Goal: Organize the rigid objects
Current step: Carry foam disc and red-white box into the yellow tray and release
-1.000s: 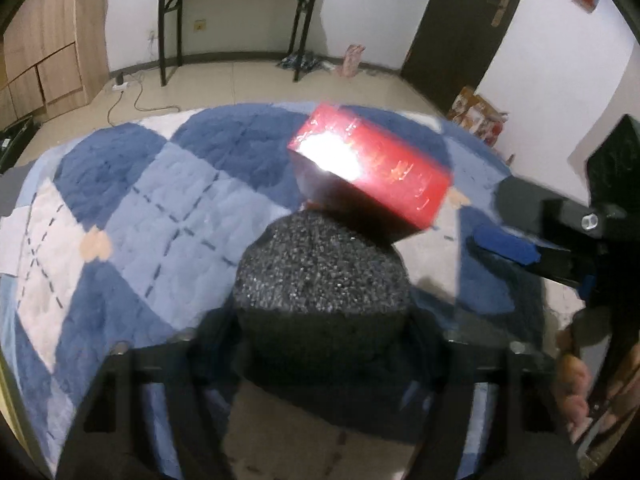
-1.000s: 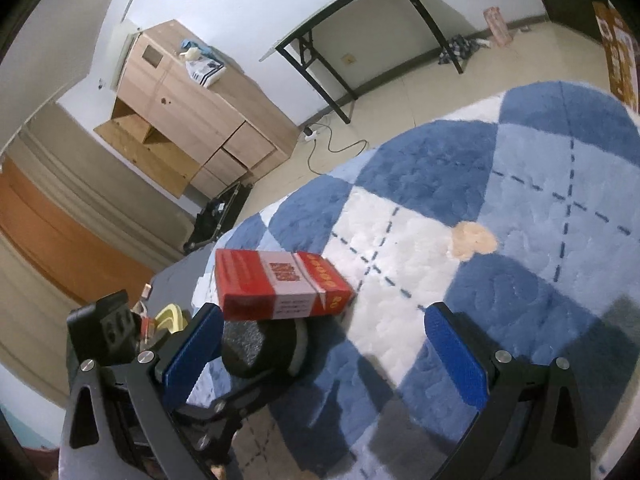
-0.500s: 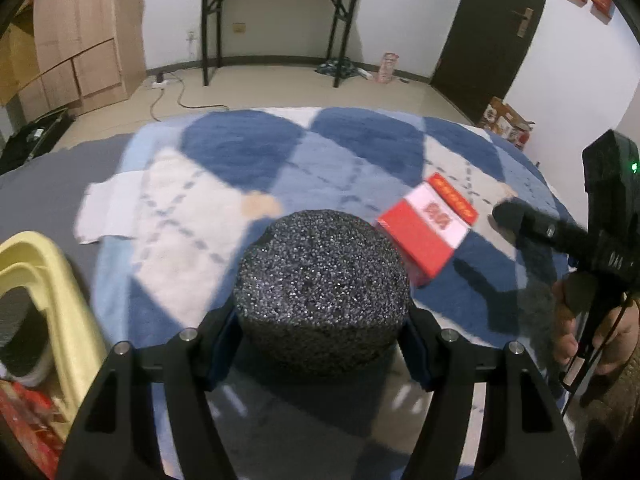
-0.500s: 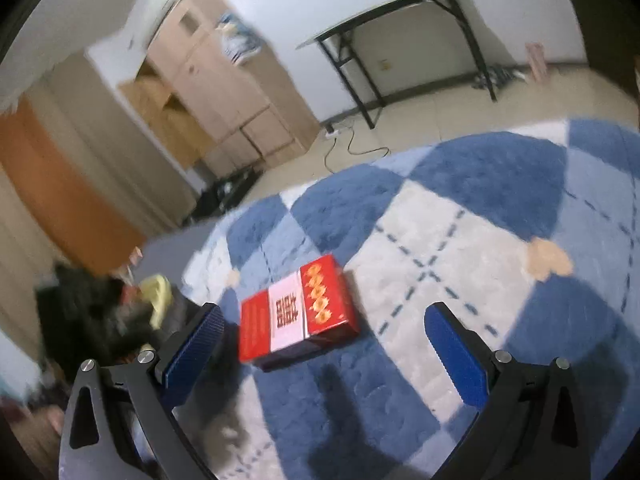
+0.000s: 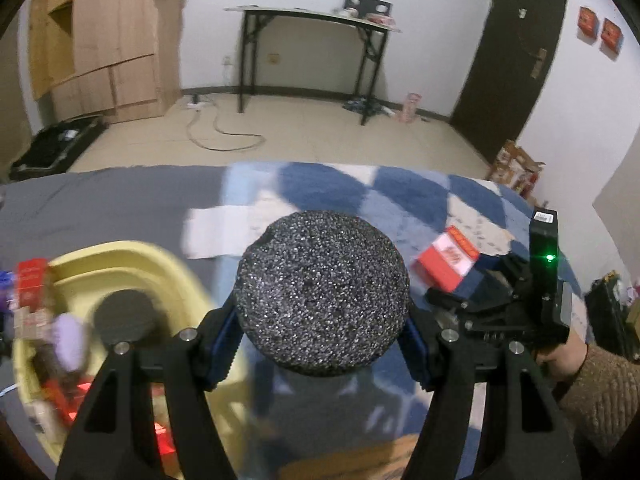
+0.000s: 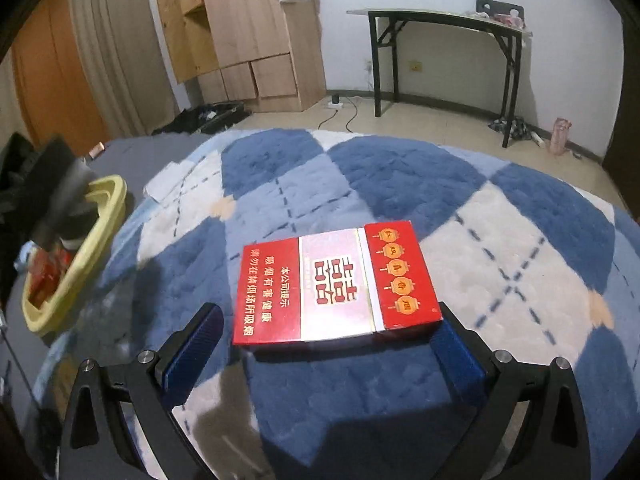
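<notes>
Both grippers: black angular plastic frames, silver round screws, blue ribbed pads on fingers. Left gripper (image 5: 322,346), right gripper (image 6: 324,344). Lower right of left view: black housing with green LED, bare-skinned hand (image 5: 560,356), brown knit sleeve (image 5: 600,404).

Bare rug (image 6: 400,184) surrounds the red box (image 6: 336,284); basket (image 6: 100,232) well left.

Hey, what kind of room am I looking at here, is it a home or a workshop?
Most likely a room in a home, perhaps a bedroom: a wooden wardrobe against the wall, a blue checked rug on the floor, and a folding table near a dark door.
</notes>
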Demonstrator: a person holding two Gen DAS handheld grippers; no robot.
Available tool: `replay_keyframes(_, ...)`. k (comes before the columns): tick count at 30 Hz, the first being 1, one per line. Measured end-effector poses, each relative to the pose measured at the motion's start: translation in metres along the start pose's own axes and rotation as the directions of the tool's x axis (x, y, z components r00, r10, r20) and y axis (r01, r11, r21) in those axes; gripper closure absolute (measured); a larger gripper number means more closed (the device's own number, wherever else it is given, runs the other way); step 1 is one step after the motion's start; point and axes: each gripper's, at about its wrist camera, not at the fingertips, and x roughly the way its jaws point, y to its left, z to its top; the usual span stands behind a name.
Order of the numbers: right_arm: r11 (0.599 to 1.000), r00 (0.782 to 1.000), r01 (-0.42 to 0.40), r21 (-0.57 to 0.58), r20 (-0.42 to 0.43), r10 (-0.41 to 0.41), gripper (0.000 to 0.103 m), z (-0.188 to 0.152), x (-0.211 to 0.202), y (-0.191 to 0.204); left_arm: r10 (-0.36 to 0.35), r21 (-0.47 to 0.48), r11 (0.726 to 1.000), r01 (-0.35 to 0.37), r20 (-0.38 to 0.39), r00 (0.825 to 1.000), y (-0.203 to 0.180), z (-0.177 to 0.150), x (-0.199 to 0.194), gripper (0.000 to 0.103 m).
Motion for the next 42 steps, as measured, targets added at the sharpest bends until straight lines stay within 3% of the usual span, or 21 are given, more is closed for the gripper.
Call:
replay_keyframes(2, 0.998, 0.998, 0.062, -0.013, -0.011, -0.062, 0.01, 0.002, 0.009, 0.003, 0.057, -0.002, 0.998, -0.057, -0.003, 0.998, 0.026, -0.005, -0.018, 0.033)
replay_keyframes(6, 0.994, 0.995, 0.101, -0.037, 0.018, -0.1, 0.013, 0.004, 0.01, 0.014, 0.153, -0.085, 0.985, -0.153, -0.002, 0.988, 0.086, -0.021, -0.052, 0.033)
replay_keyframes(8, 0.995, 0.995, 0.084, -0.057, 0.064, -0.08, 0.013, 0.009, -0.002, 0.026, 0.198, -0.152, 0.969, -0.196, -0.001, 0.98, 0.121, -0.031, -0.061, 0.033)
replay_keyframes(13, 0.979, 0.985, -0.098, -0.179, 0.122, 0.121, 0.013, 0.045, -0.026, 0.114, 0.261, -0.276, 0.924, -0.265, -0.053, 0.964, 0.184, -0.042, -0.051, 0.034)
replay_keyframes(15, 0.951, 0.973, -0.19, -0.243, 0.08, 0.215, 0.013, 0.056, -0.028, 0.161, 0.248, -0.332, 0.905, -0.267, -0.098, 0.964, 0.204, -0.047, -0.043, 0.033)
replay_keyframes(18, 0.898, 0.94, -0.326, -0.295, 0.001, 0.341, 0.013, 0.064, -0.022, 0.227, 0.278, -0.364, 0.875, -0.32, -0.164, 0.946, 0.222, -0.058, -0.034, 0.033)
replay_keyframes(20, 0.88, 0.925, -0.372, -0.295, -0.039, 0.379, 0.013, 0.066, -0.012, 0.257, 0.244, -0.404, 0.872, -0.278, -0.134, 0.96, 0.23, -0.063, -0.037, 0.033)
replay_keyframes(24, 0.851, 0.91, -0.413, -0.323, -0.109, 0.4, 0.013, 0.067, 0.008, 0.305, 0.233, -0.424, 0.868, -0.26, -0.114, 0.966, 0.241, -0.063, -0.039, 0.033)
replay_keyframes(33, 0.795, 0.927, -0.376, -0.476, -0.18, 0.33, 0.013, 0.074, 0.044, 0.388, 0.177, -0.424, 0.883, -0.202, -0.099, 0.979, 0.251, -0.055, -0.031, 0.031)
replay_keyframes(38, 0.802, 0.93, -0.367, -0.471, -0.214, 0.299, 0.012, 0.069, 0.062, 0.403, 0.169, -0.446, 0.874, -0.191, -0.088, 0.982, 0.252, -0.055, -0.028, 0.002)
replay_keyframes(42, 0.815, 0.927, -0.375, -0.443, -0.198, 0.319, 0.009, 0.068, 0.067, 0.4, 0.156, -0.42, 0.892, -0.166, -0.057, 0.986, 0.243, -0.048, -0.032, 0.0)
